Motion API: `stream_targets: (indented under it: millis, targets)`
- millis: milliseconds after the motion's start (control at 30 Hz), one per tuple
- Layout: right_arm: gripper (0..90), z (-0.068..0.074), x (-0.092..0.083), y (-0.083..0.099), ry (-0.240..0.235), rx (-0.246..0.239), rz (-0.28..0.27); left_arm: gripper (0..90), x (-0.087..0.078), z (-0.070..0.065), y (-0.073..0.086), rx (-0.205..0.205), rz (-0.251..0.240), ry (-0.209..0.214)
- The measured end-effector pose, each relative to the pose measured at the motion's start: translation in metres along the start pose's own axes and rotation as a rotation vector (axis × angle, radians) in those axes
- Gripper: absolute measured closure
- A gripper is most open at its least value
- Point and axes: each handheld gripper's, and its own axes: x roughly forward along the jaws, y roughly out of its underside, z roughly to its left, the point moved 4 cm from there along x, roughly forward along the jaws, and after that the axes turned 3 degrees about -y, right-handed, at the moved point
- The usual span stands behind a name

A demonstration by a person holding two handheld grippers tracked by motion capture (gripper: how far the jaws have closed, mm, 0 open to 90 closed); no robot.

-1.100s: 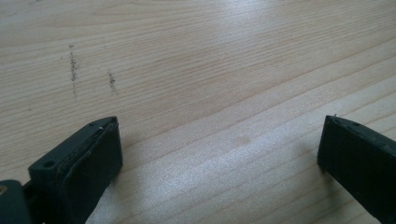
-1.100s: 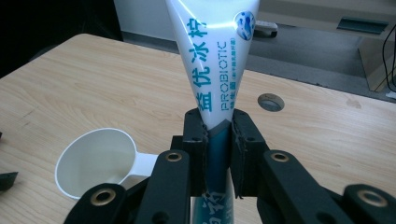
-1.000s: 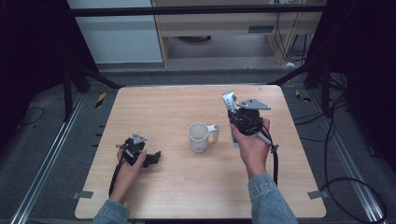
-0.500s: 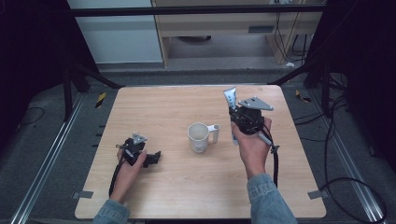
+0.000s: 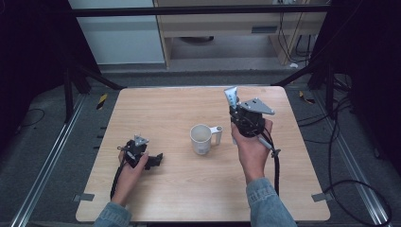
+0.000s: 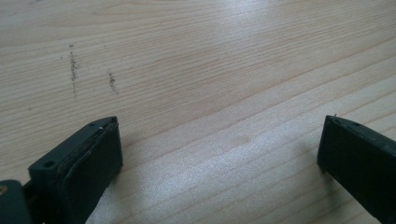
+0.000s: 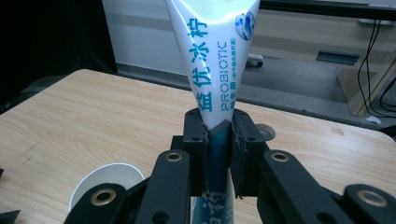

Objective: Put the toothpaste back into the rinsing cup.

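A white and teal toothpaste tube point(image 7: 219, 60) stands upright between the jaws of my right gripper point(image 7: 218, 140), which is shut on it. In the high view the tube point(image 5: 231, 97) sticks up above the right gripper point(image 5: 236, 113), held over the table to the right of a white mug point(image 5: 202, 138). The mug's rim point(image 7: 105, 184) shows at the lower left of the right gripper view. My left gripper point(image 5: 153, 161) rests low on the table's left side, and its jaws point(image 6: 219, 158) stand wide apart with bare wood between them.
The wooden table point(image 5: 165, 109) has a metal frame and dark floor around it. A shelf unit point(image 5: 227, 28) stands beyond the far edge. Cables point(image 5: 340, 156) trail on the floor at the right.
The right gripper with the tube has shifted slightly. The left gripper and the mug have stayed put.
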Motion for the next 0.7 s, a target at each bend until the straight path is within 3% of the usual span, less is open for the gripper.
stream_targets:
  millis: [700]
  targets:
    - [78.3,0.012,-0.003,-0.01,0.0,0.006,-0.055,0.0,0.0,0.0,0.0,0.003,-0.001,-0.001]
